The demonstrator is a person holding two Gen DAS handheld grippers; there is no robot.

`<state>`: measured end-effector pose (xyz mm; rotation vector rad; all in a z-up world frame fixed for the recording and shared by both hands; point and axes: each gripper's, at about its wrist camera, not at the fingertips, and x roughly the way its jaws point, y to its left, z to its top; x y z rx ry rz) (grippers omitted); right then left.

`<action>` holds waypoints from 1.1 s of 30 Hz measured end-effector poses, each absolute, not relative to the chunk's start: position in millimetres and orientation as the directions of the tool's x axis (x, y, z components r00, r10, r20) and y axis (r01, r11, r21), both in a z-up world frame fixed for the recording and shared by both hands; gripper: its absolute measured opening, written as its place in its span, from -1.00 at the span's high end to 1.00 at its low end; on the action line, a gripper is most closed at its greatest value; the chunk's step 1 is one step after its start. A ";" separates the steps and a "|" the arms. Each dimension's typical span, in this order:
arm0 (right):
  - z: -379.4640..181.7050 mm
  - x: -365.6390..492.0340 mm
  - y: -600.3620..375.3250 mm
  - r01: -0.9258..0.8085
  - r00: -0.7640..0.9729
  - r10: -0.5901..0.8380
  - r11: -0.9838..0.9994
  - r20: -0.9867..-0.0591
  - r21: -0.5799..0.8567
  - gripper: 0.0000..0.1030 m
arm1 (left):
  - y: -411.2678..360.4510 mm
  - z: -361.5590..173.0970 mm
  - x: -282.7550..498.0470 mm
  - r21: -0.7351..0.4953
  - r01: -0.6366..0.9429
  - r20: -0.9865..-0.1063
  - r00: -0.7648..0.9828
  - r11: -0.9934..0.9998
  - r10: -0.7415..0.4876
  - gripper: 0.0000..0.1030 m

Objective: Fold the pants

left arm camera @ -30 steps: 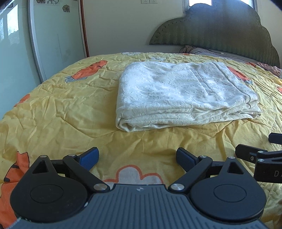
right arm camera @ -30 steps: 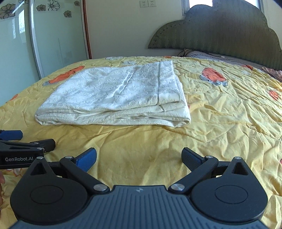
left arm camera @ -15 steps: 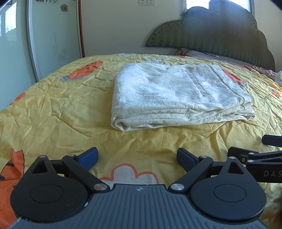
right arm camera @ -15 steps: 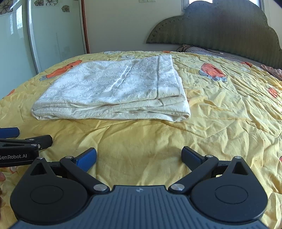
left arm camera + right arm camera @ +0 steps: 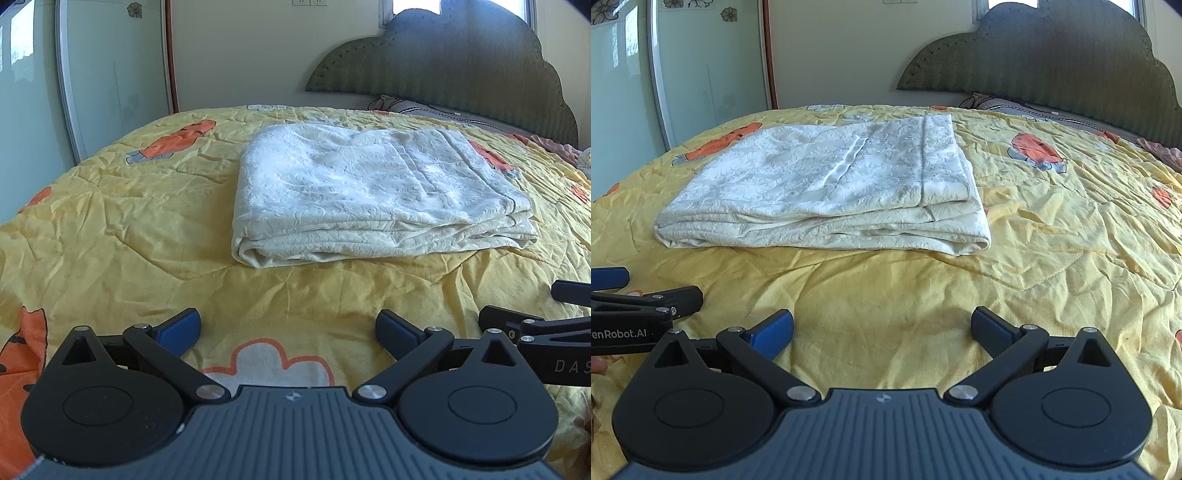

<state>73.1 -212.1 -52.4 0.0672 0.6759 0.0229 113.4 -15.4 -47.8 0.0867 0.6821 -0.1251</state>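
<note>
- The cream pants point(image 5: 369, 195), a neat stack of layers, are seen resting mid-bed on the yellow quilt point(image 5: 110, 240), well apart from both tools.
- The left gripper point(image 5: 288, 328) is pictured with jaws opening wide and nothing between them; the right gripper point(image 5: 882, 328) is likewise spread and empty.
- The fold is judged essentially finished; any tidying is best done by light pressing along the loose right-hand edges, so the layers are not dragged askew.
</note>
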 end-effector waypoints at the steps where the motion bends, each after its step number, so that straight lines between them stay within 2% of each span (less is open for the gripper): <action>1: -52.1 73.0 -212.9 0.001 0.780 0.044 0.997 -0.624 0.071 -1.00 | -15.1 -47.8 113.7 0.036 0.143 -0.634 0.768 0.989 -0.088 -1.00; 33: -52.6 73.5 -211.9 0.050 0.780 0.000 0.997 -0.626 0.062 -1.00 | -13.6 -48.2 113.1 0.037 0.106 -0.633 0.772 0.994 -0.059 -1.00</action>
